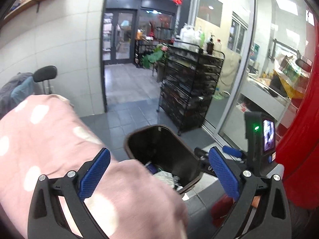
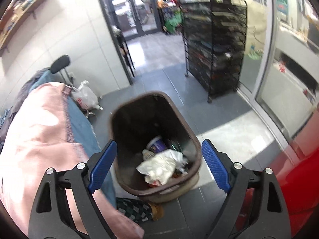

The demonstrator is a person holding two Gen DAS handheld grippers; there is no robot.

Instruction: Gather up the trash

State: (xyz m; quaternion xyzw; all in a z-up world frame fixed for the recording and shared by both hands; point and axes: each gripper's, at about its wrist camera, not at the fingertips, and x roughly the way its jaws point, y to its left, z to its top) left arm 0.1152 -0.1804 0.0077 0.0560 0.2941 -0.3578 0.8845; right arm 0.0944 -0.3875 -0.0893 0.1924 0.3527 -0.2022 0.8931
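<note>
A dark brown trash bin [image 2: 113, 117] stands on the grey tiled floor, right below both grippers. Inside lie crumpled white paper [image 2: 161, 165], a purple and white cup [image 2: 157, 144] and other scraps. My right gripper [image 2: 159, 145] is open above the bin's mouth with nothing between its blue pads. In the left wrist view the bin [image 1: 127, 137] is partly hidden behind a pink cover, with white paper [image 1: 165, 177] showing inside. My left gripper [image 1: 159, 155] is open wide and empty. The right gripper's body [image 1: 259, 135] shows to its right.
A pink dotted cover [image 1: 49, 139] over furniture lies at the left, close against the bin. A black wire rack [image 2: 215, 45] stands beyond by a glass partition [image 2: 265, 75]. A red object [image 2: 299, 169] fills the right edge. A white plastic bag [image 2: 85, 96] sits on the floor.
</note>
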